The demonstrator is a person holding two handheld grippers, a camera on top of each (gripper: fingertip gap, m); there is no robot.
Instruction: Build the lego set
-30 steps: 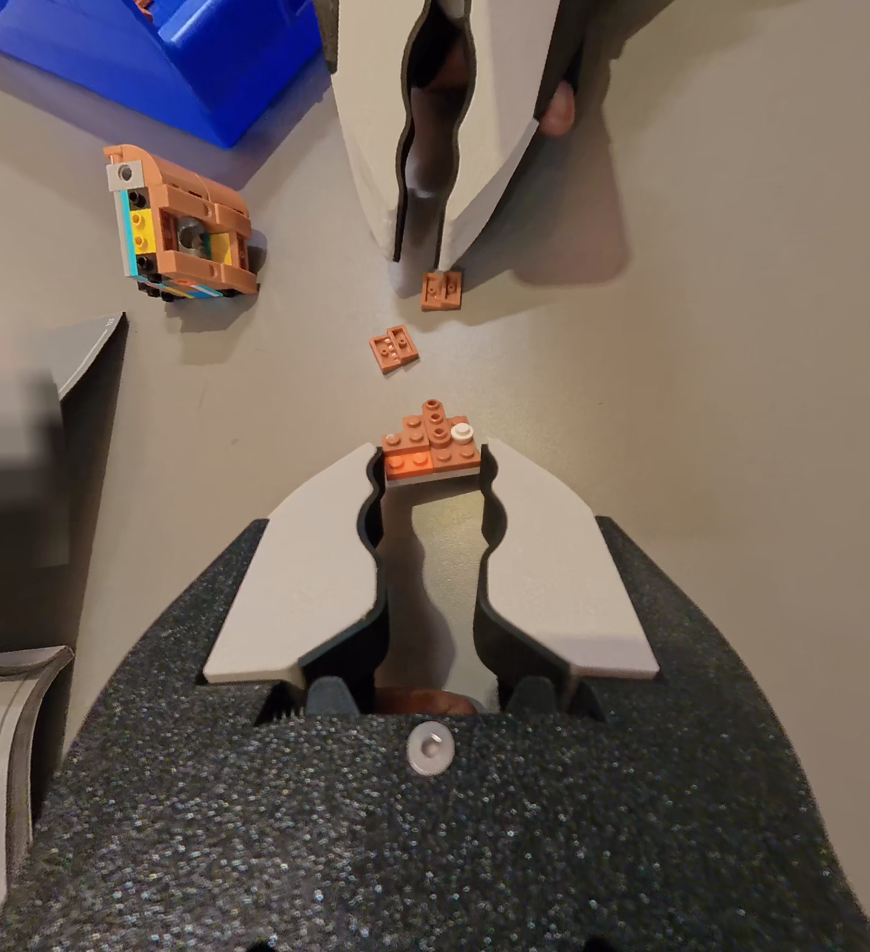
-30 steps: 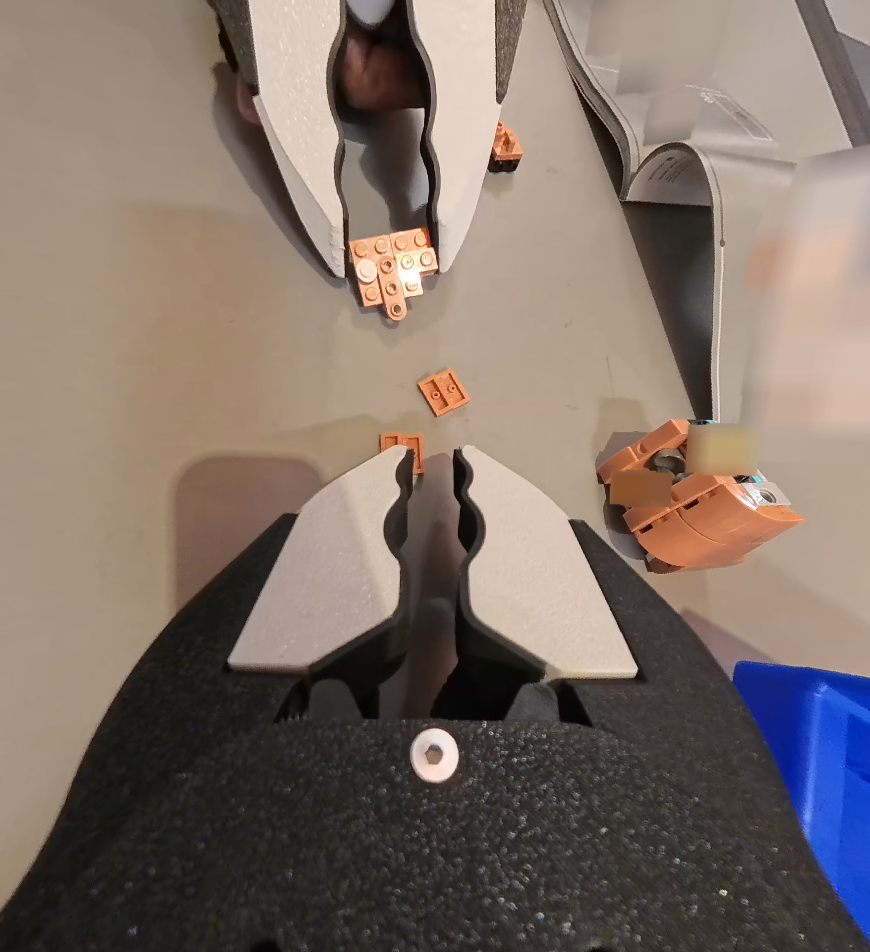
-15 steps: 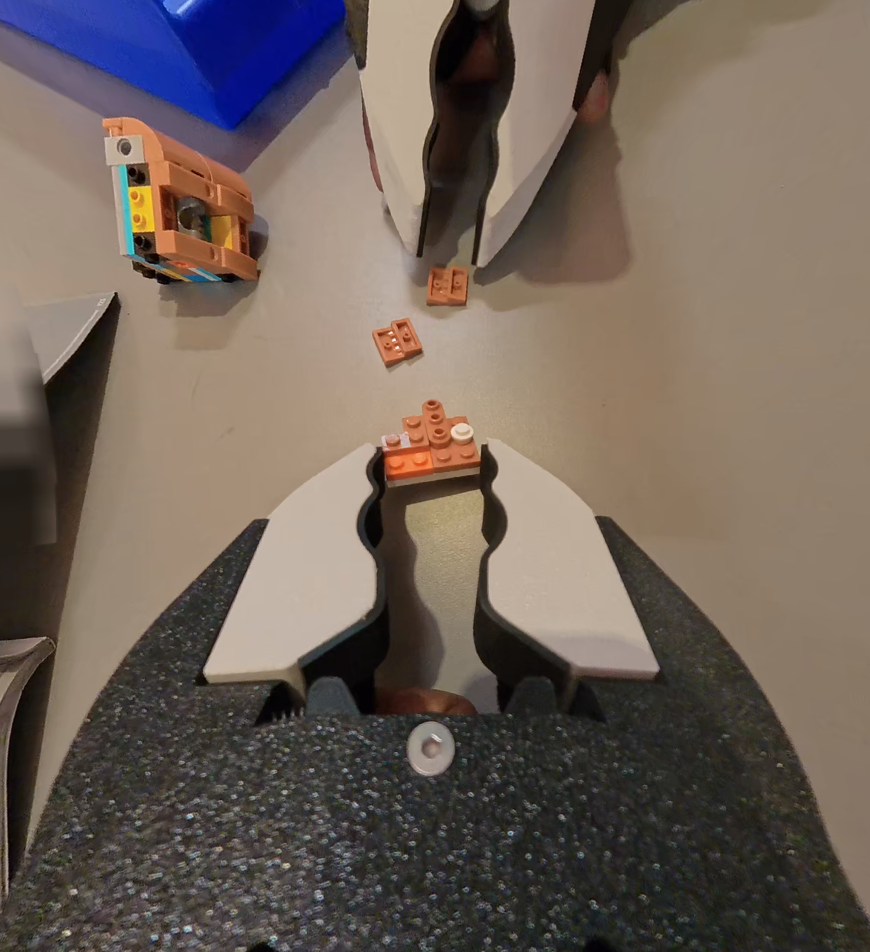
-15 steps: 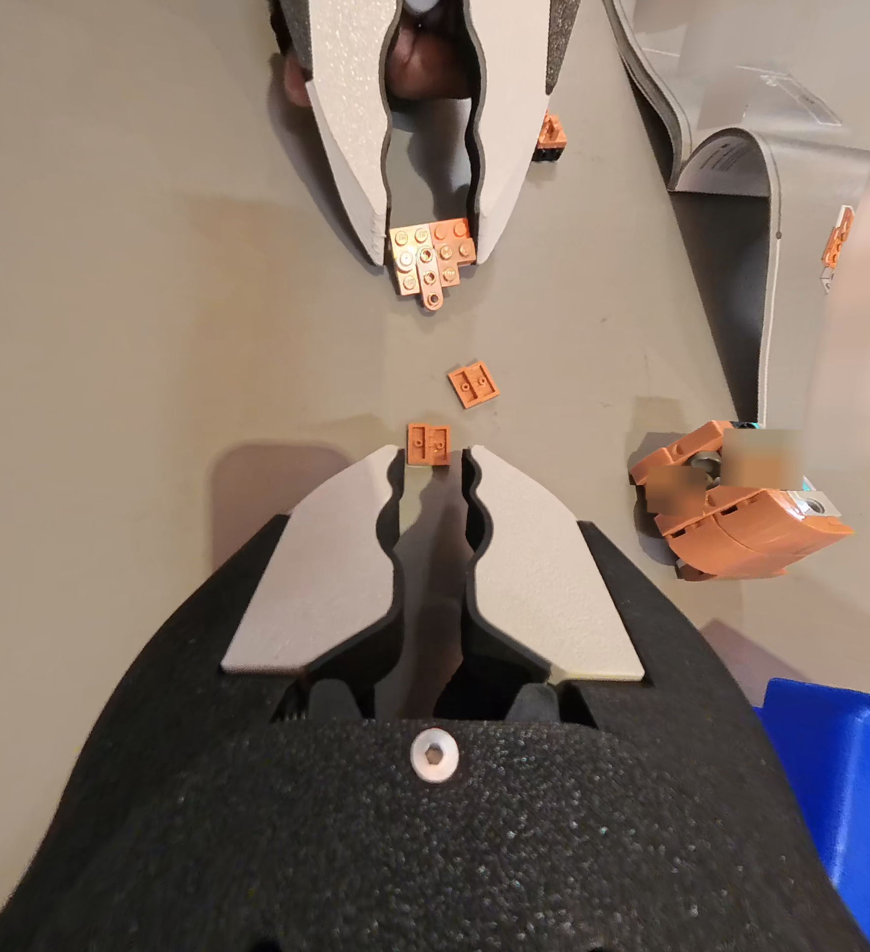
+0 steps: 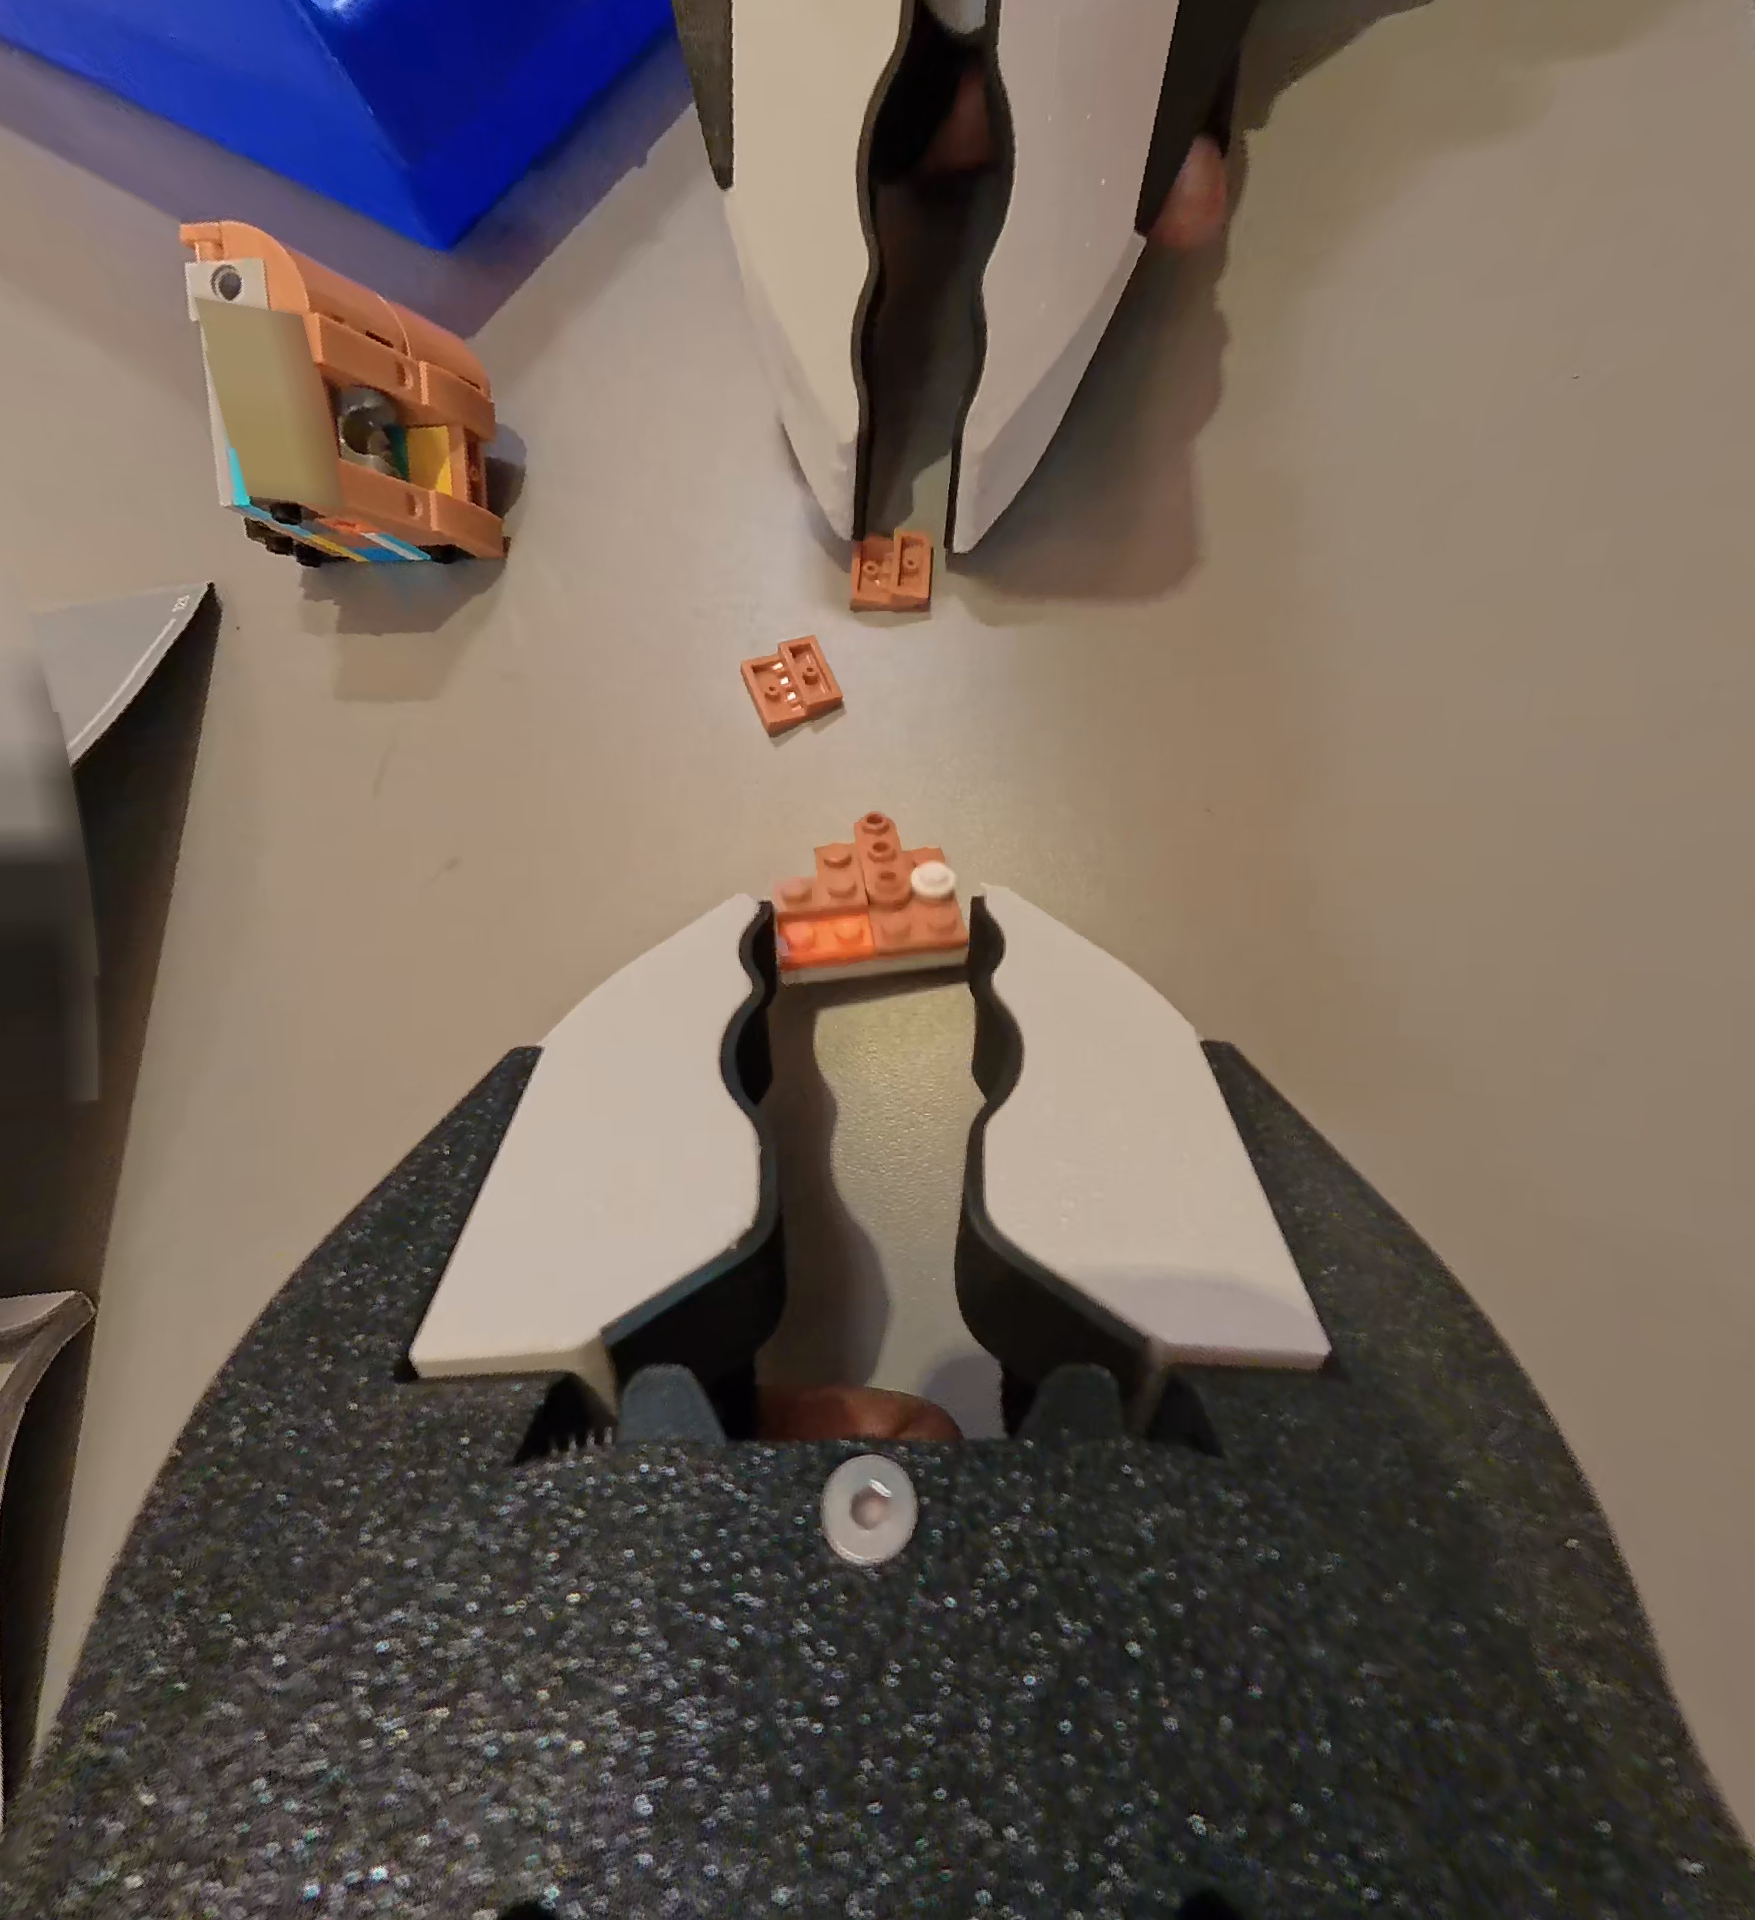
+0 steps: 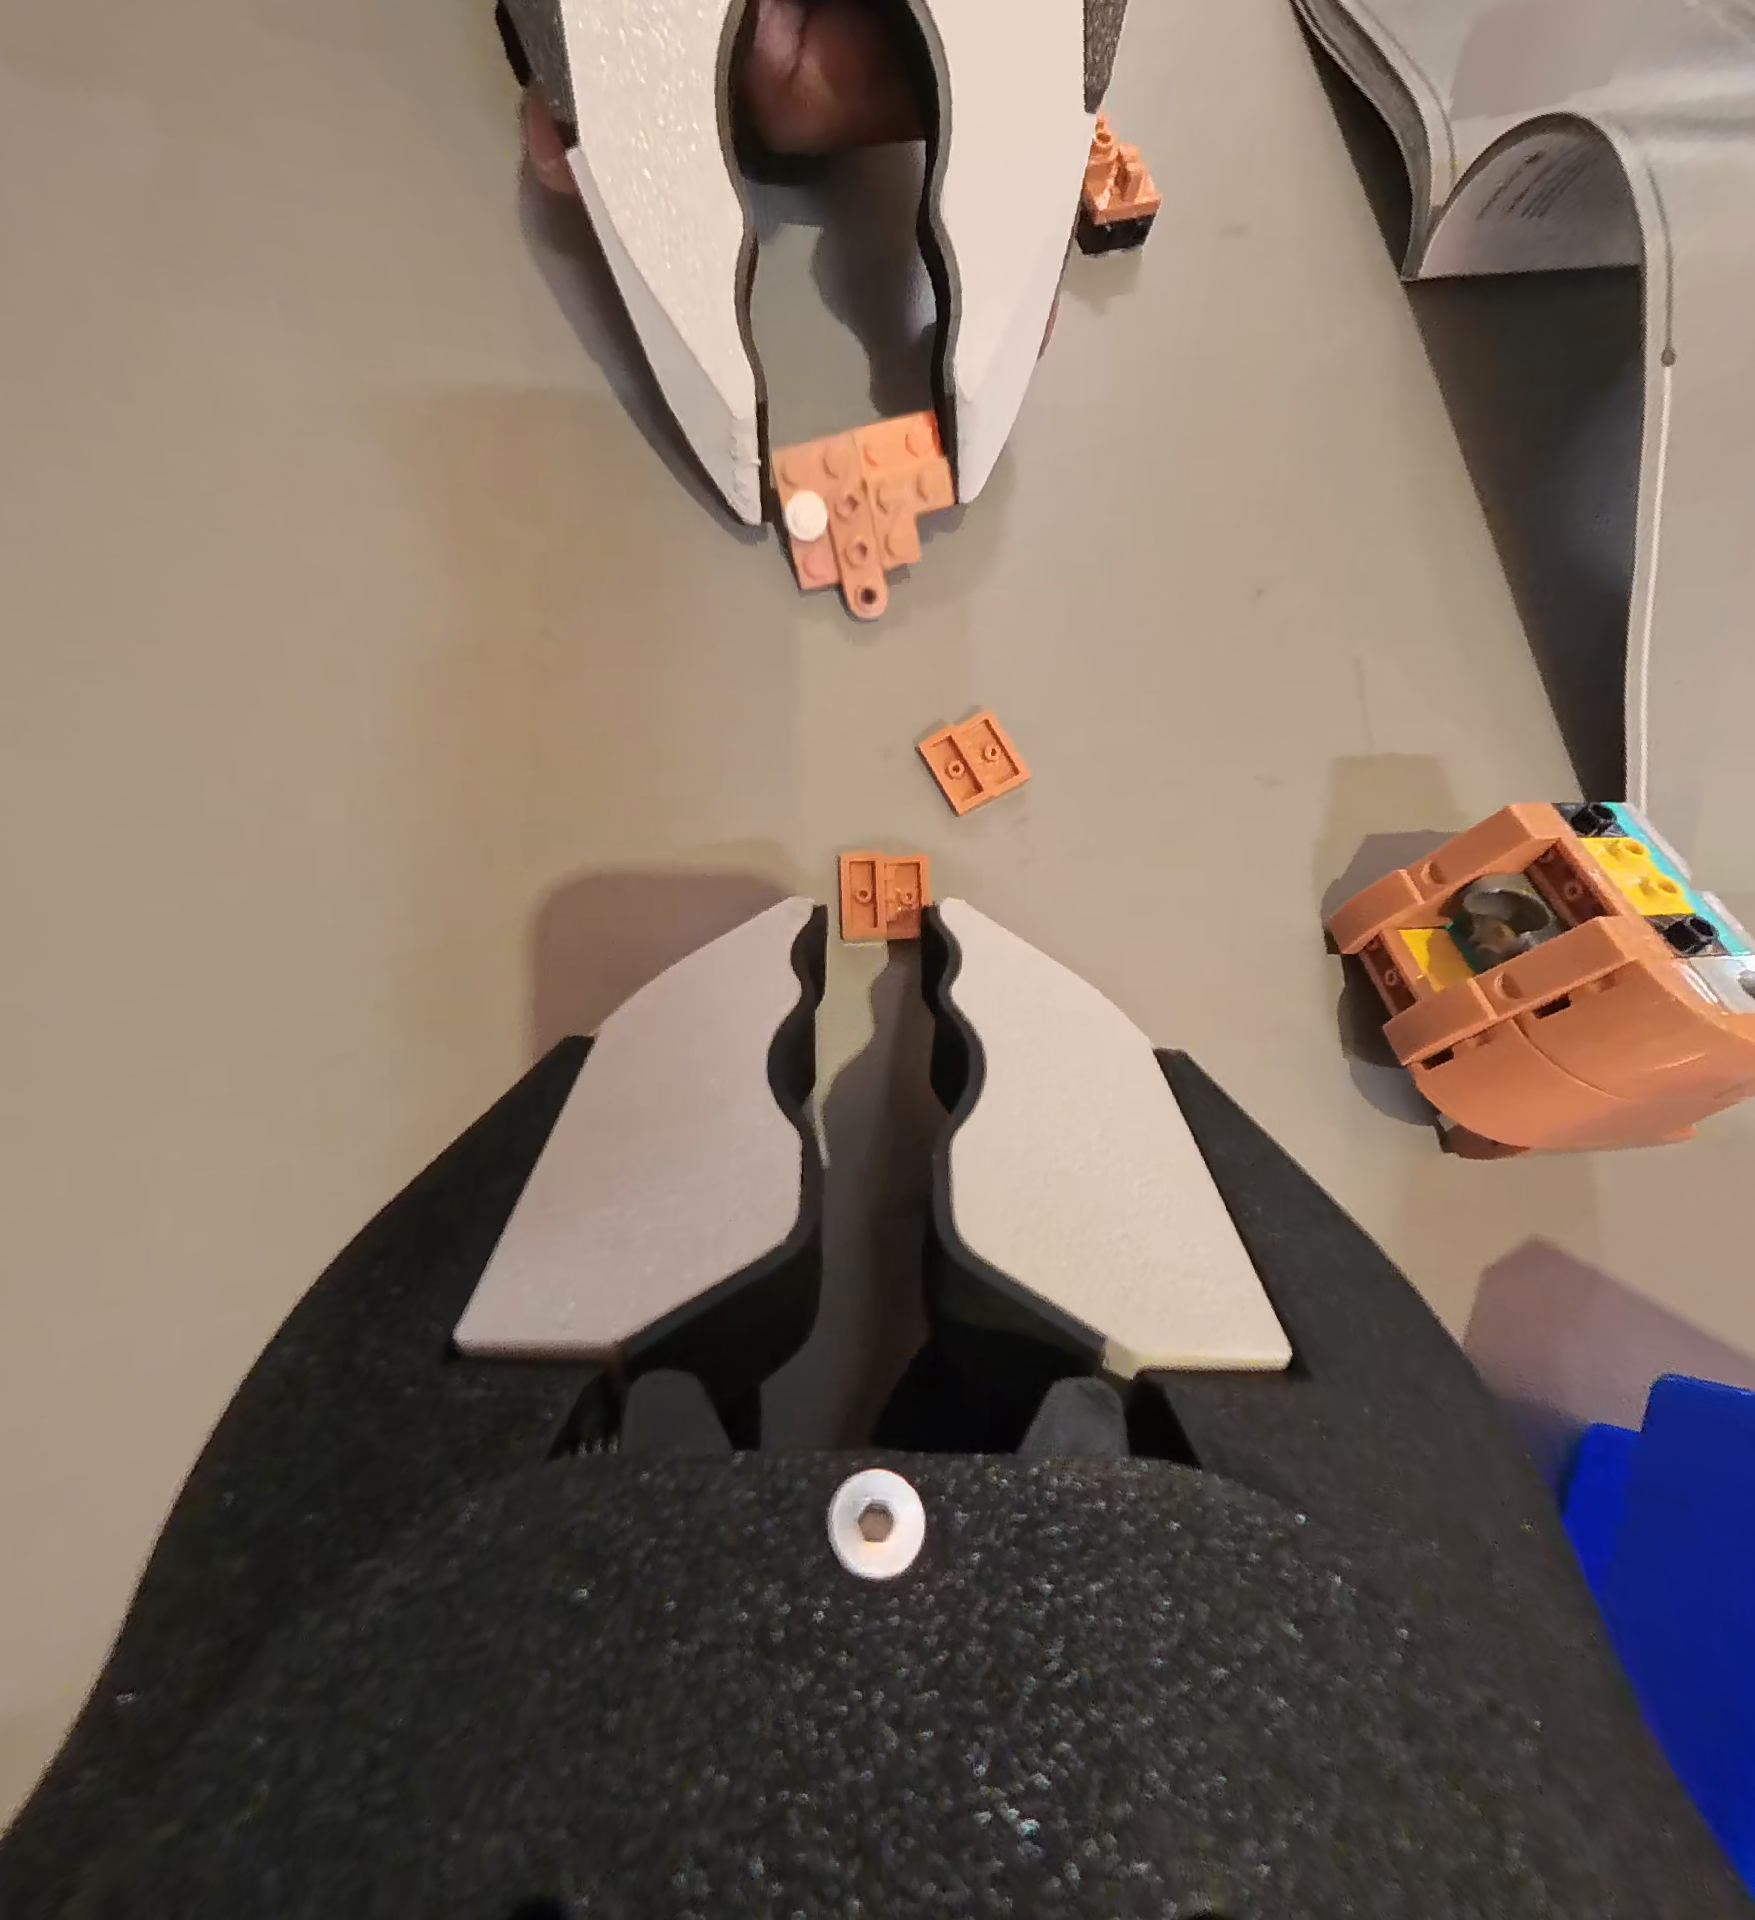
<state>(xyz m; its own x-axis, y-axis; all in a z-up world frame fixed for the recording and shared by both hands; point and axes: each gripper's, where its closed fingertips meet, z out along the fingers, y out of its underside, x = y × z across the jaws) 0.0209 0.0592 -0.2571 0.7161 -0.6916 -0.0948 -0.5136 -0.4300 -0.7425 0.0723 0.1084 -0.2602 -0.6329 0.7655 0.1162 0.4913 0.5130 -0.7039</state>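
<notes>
The left gripper pinches a stepped brown brick cluster between its jaws at 12 o'clock. The right gripper has its jaws slightly spread, tips flanking a small brown plate flat on the counter; another plate lies at 1 o'clock.

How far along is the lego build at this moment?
Done: a brown body sits assembled on the table. In hand: the left gripper is shut on a small plate assembly; the right gripper is open, its tips either side of a loose plate. Left: that plate, a second plate and a small piece beyond remain unattached.
</notes>
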